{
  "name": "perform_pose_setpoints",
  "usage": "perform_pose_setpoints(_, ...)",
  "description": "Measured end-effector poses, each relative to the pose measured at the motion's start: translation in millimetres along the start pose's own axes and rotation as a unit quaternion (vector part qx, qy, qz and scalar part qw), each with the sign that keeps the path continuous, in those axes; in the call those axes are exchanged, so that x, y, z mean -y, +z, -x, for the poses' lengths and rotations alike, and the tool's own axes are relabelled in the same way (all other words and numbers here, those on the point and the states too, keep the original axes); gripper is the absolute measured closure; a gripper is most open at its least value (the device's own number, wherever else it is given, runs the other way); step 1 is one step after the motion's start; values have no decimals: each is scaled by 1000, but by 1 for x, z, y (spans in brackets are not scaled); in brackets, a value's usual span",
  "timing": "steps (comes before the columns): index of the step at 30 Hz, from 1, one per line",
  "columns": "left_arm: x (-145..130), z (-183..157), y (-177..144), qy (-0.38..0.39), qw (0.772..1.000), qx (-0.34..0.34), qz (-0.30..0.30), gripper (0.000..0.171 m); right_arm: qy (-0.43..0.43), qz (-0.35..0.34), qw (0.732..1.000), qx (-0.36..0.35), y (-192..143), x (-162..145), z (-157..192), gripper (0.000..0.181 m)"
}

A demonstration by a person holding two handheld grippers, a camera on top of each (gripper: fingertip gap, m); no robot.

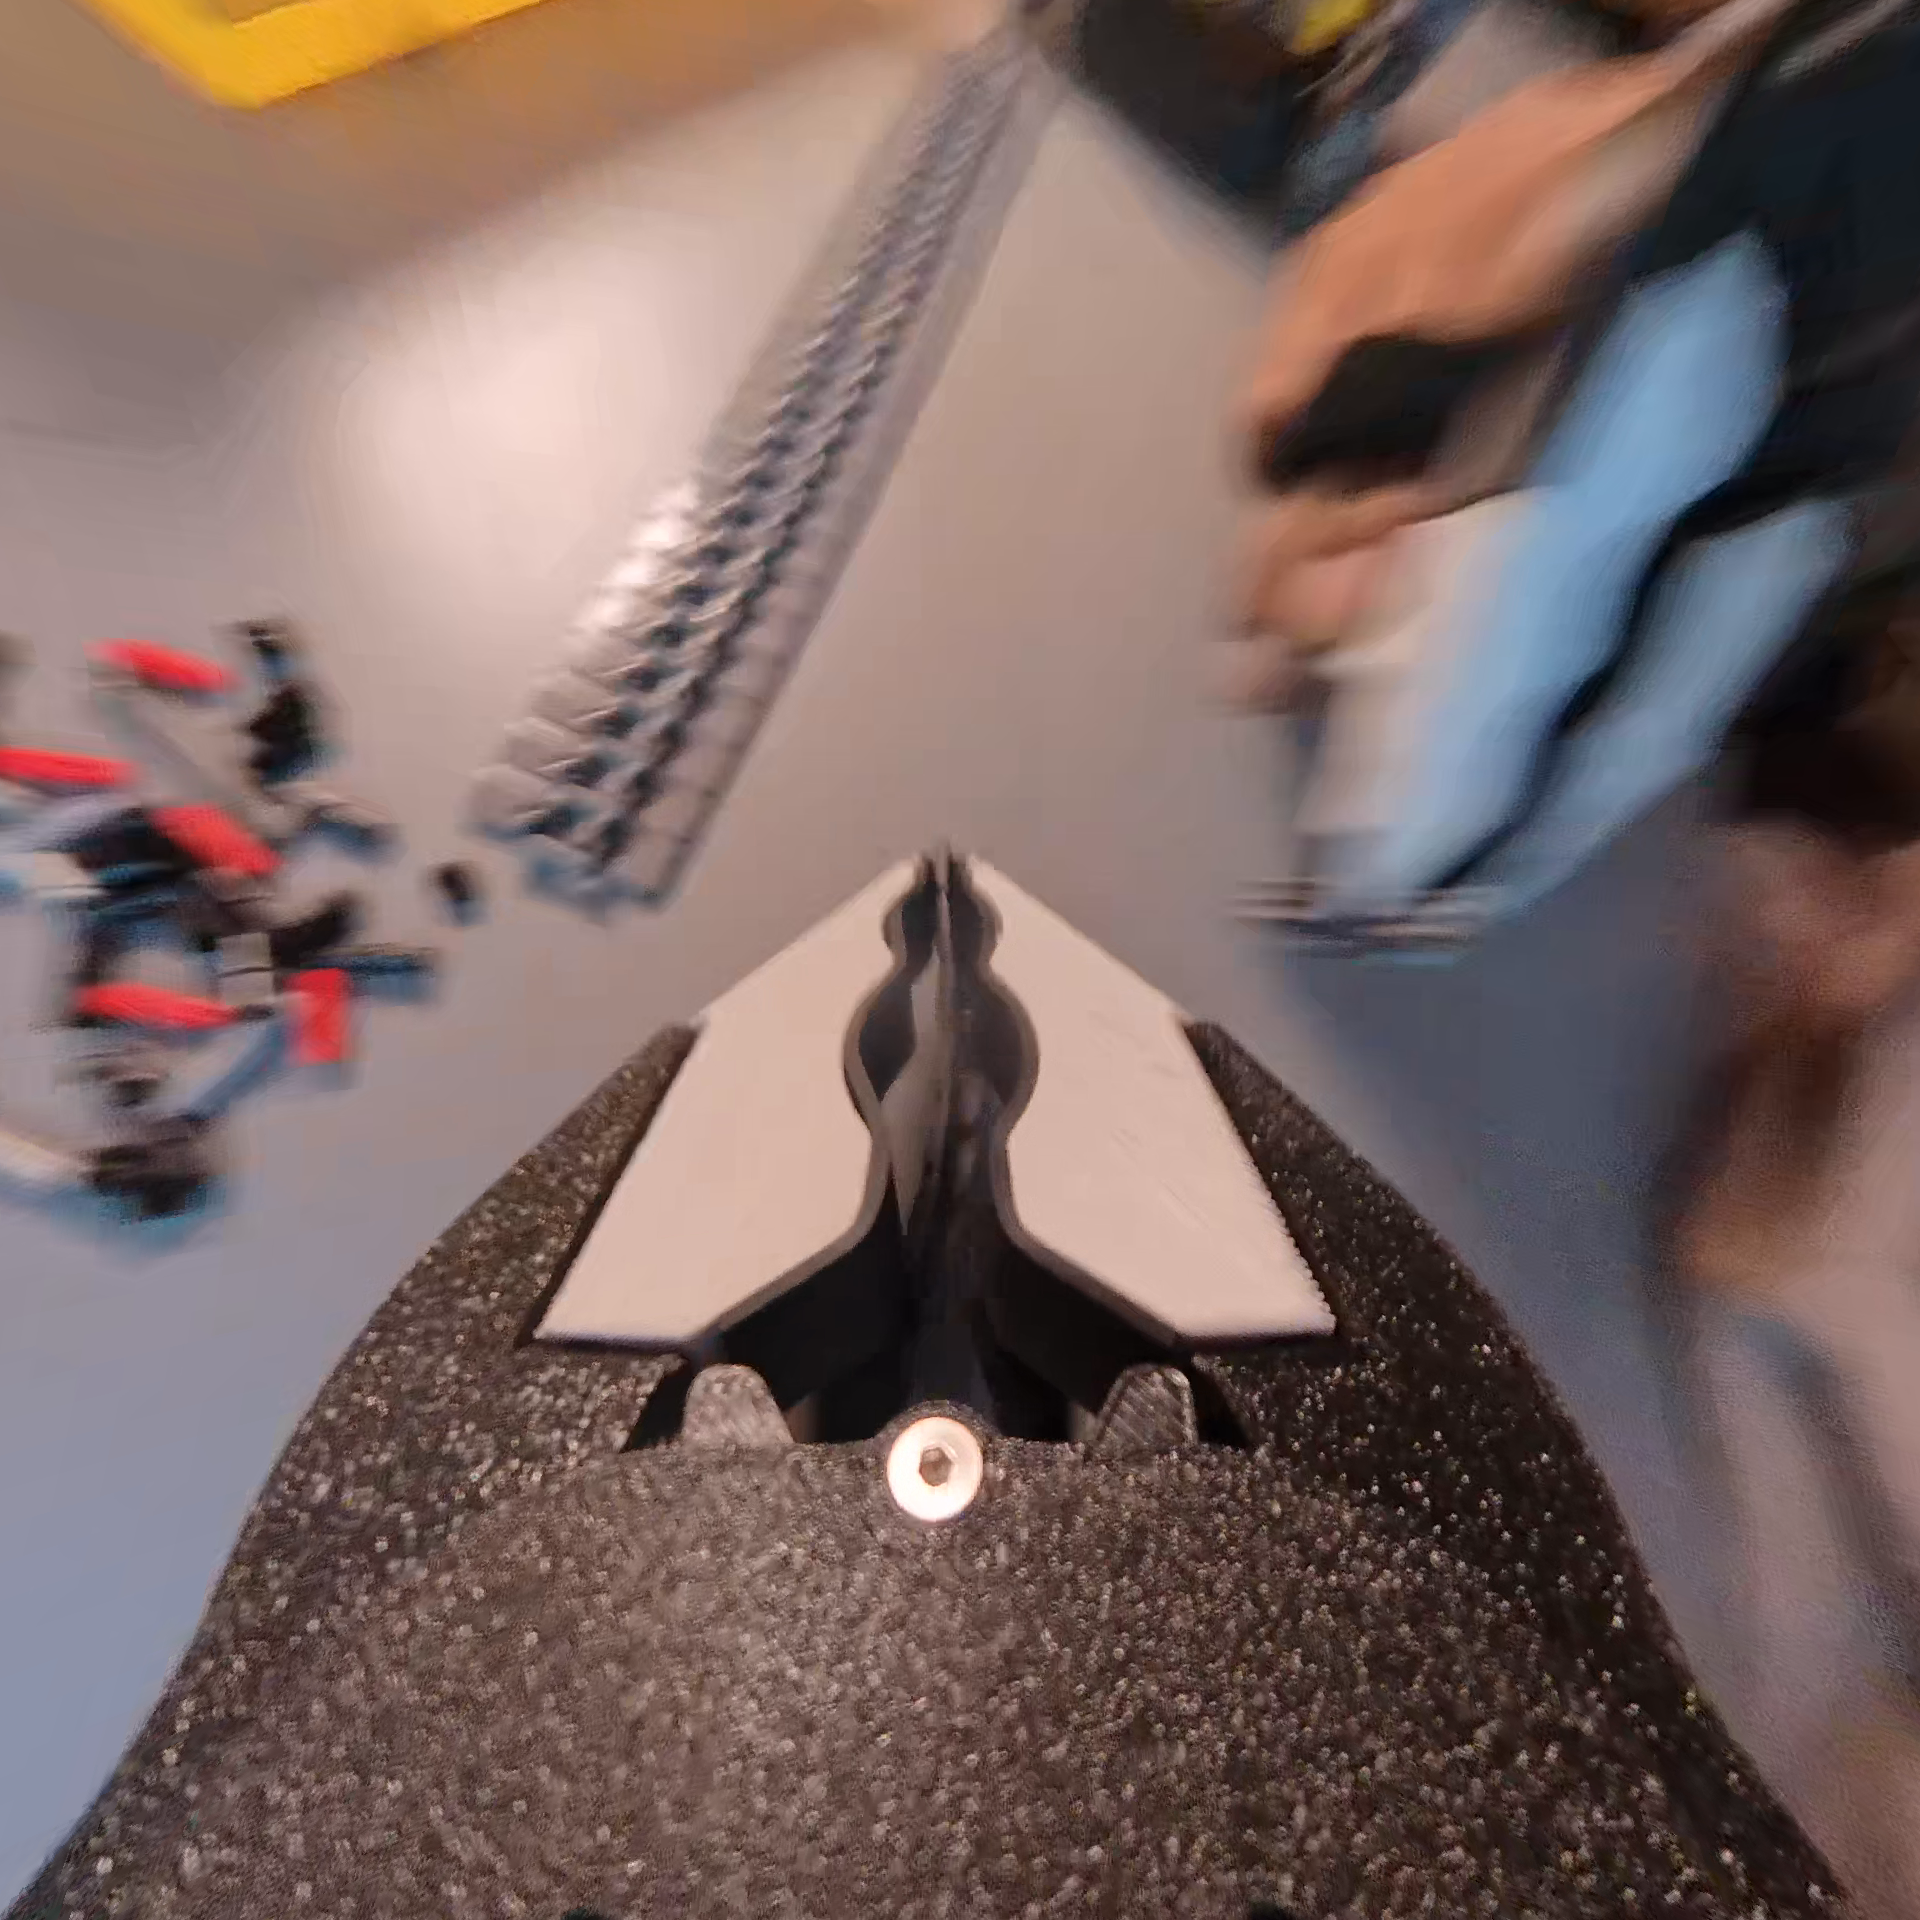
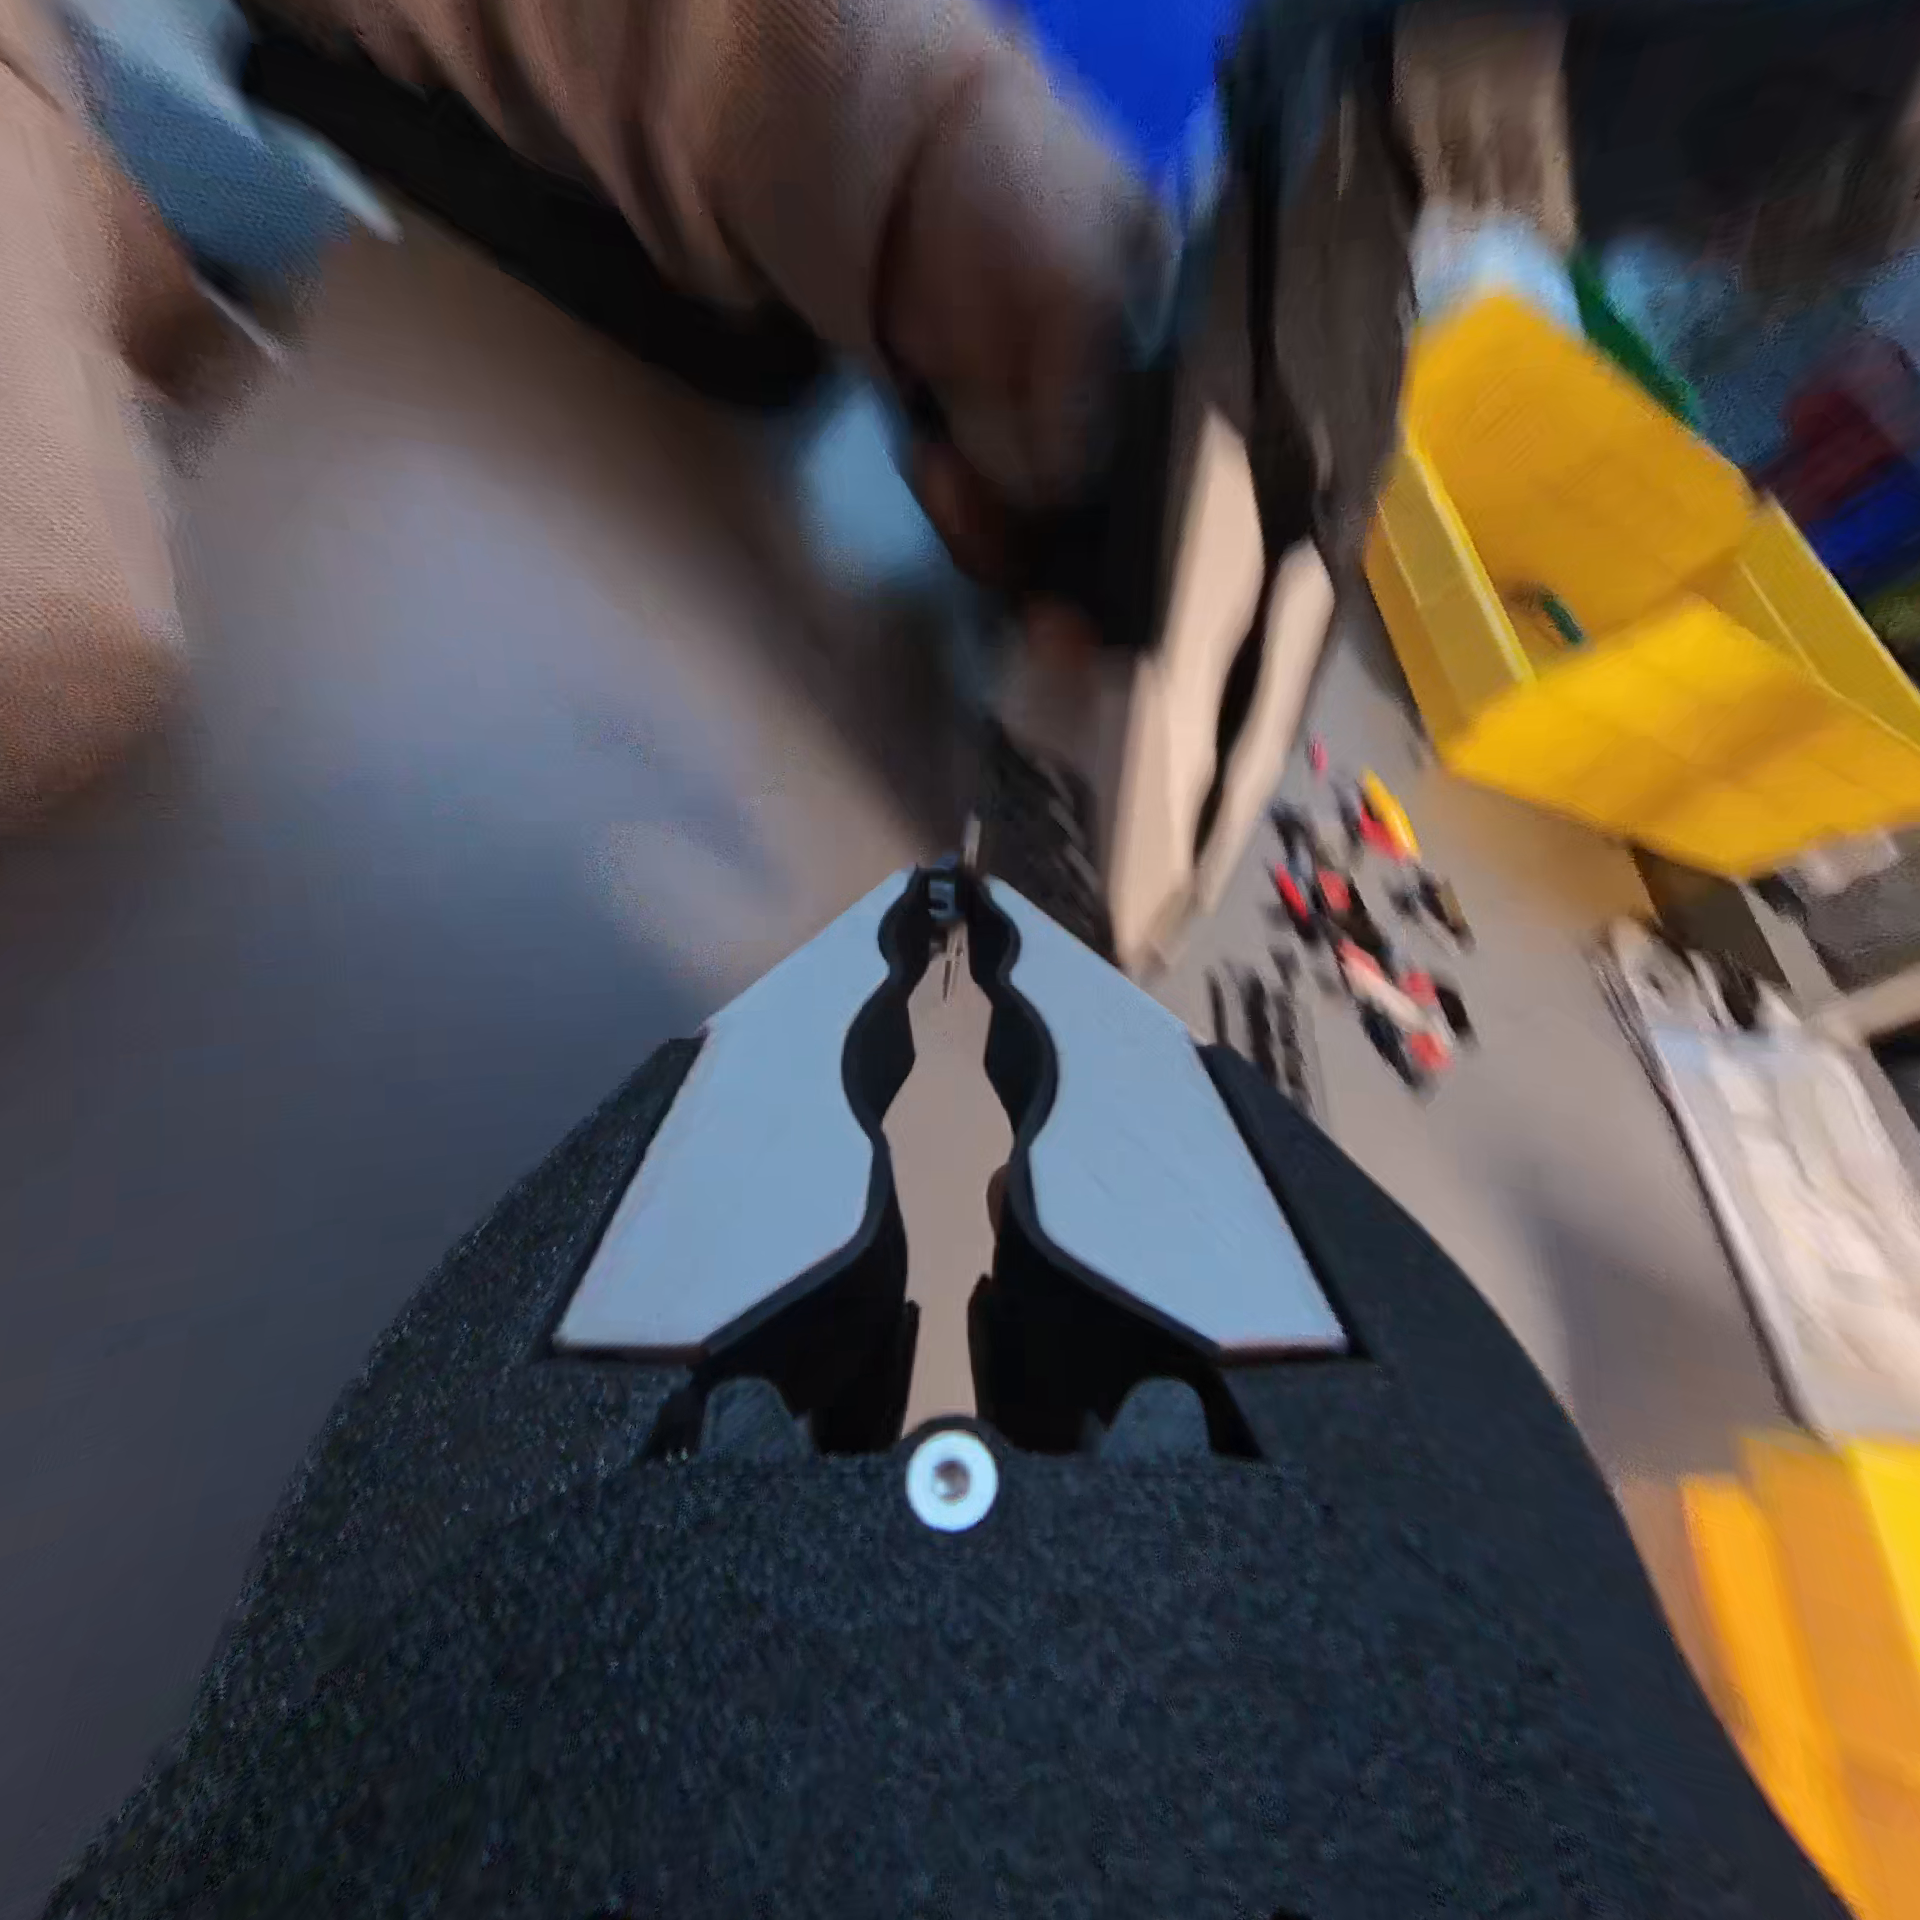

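My left gripper is shut, its grey fingers meeting at the tips, and I see nothing between them. It hovers over a grey table, just short of the near end of a long grey toothed rail. My right gripper is shut at the tips on a small black part with a thin metal pin. The left gripper, held by a hand, shows blurred just beyond it in the right wrist view. The right gripper and a hand show blurred in the left wrist view.
A pile of small red and black parts lies left of the rail; it also shows in the right wrist view. Yellow bins stand at the far right, at the near right and at the table's back. A pale tray lies at the right. My hands' fingertips stand some 5 cm from each other. Between my left fingertips and the long grey toothed rail there is roughly 9 cm.
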State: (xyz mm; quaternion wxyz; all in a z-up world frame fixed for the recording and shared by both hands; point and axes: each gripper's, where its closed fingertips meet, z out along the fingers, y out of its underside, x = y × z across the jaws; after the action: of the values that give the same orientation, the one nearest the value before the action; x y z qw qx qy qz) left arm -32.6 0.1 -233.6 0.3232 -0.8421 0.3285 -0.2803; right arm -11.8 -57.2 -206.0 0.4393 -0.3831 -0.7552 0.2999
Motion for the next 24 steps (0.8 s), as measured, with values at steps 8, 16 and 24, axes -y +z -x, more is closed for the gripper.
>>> perform_pose_setpoints(8, 21, -19, -19, 35, 998, -37, -40, 170, 130, -47, 990, -6, -24, 3, -24, 176)
perform_pose_setpoints(16, 18, -22, -8, 0, 996, -78, -44, 169, 226, 73, 971, 37, -16, -43, -17, 175)
perform_pose_setpoints(24, 15, -32, -11, 2, 992, -112, -55, 169, 234, 112, 966, 16, -13, -61, -21, 163)
